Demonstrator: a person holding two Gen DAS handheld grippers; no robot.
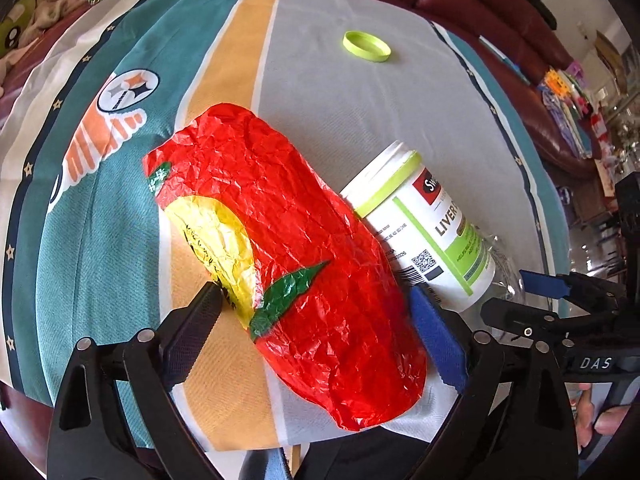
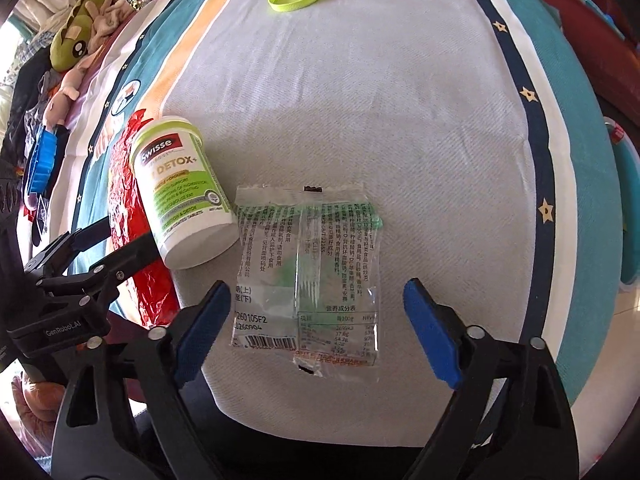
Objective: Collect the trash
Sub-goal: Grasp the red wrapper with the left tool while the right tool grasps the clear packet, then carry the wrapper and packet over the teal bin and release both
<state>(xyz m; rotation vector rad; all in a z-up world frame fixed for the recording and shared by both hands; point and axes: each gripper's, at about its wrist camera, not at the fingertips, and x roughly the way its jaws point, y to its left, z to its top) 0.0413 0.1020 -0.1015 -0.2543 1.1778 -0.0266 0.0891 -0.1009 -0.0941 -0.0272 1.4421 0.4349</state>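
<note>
I see the red bag (image 1: pixel 304 236) lying crumpled on the striped cloth (image 1: pixel 340 92), running from mid-cloth toward the near edge, and its near half sits between the fingers of my left claw (image 1: pixel 320 336). That claw is spread; the left finger touches or nearly touches the bag's yellow patch, the blue-padded right finger stands just beside the bag's other flank, and I cannot tell whether either pad presses it. The white bottle (image 1: pixel 424 228) lies on its side, touching the bag's right flank, open mouth pointing away from me. Its green cap (image 1: pixel 368 46) rests alone well beyond, toward the far edge. In the right wrist view a clear wrapper (image 2: pixel 306 276) lies flat on the grey stripe near the near edge, just right of the bottle (image 2: pixel 186 192). My right claw (image 2: pixel 316 332) is spread around the wrapper's near half, with its left pad (image 2: pixel 196 328) at the wrapper's left edge and its right pad well clear of the other edge.
</note>
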